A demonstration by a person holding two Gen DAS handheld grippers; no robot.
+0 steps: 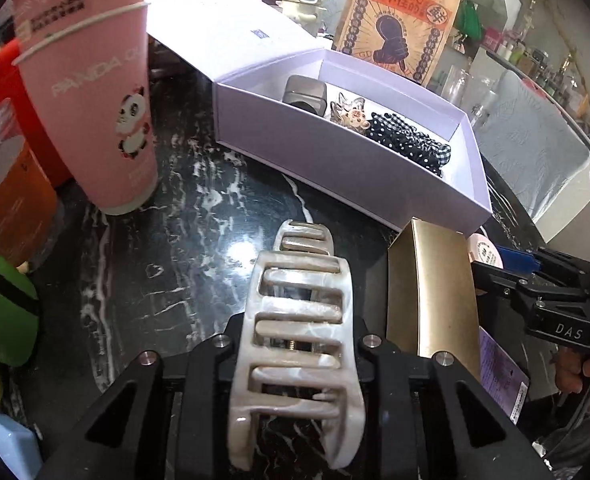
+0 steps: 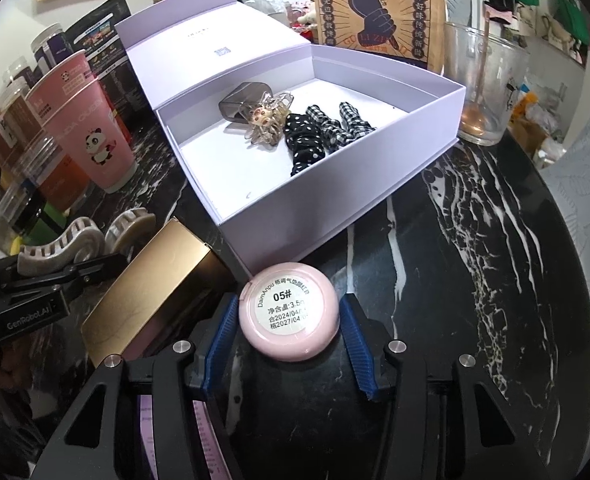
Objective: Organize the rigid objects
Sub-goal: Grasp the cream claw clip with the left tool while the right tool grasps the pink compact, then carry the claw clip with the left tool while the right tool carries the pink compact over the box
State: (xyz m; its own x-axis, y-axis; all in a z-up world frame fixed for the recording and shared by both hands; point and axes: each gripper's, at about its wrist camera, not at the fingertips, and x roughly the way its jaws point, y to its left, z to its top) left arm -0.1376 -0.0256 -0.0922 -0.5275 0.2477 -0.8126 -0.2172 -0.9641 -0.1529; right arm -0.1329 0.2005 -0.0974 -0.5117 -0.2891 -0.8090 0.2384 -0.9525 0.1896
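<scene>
I am looking down my left tool (image 1: 295, 360) at a large hair claw clip (image 1: 295, 344), marbled beige and cream with a glossy finish and open slots along its curved back. The tool is closed on it, its black fingers pressing the clip's two sides. The clip's long axis is running away from the camera, along the tool's fingers, with its far end pointing toward the lilac box (image 1: 335, 160) ahead. From the right wrist view the same clip (image 2: 75, 240) is showing as an arched, ribbed shape in the left tool (image 2: 51, 276), sitting low over the black marble counter (image 2: 475, 240).

My right tool (image 2: 291, 320) is framing a small round pink compact (image 2: 289, 312), lying flat on the counter with its white label facing up, printed "05#". The blue pads (image 2: 223, 332) are standing just beside its rim on both sides; I cannot tell whether they are pressing it.

A gold box (image 2: 147, 300) is lying between the two tools, its long axis slanting toward the lilac box. That box is standing open with its lid folded back, holding a grey case (image 2: 243, 100), a clear amber claw clip (image 2: 265, 124) and dotted and checked black scrunchies (image 2: 323, 132). A pink panda cup (image 1: 95, 100) is standing upright at the left.
</scene>
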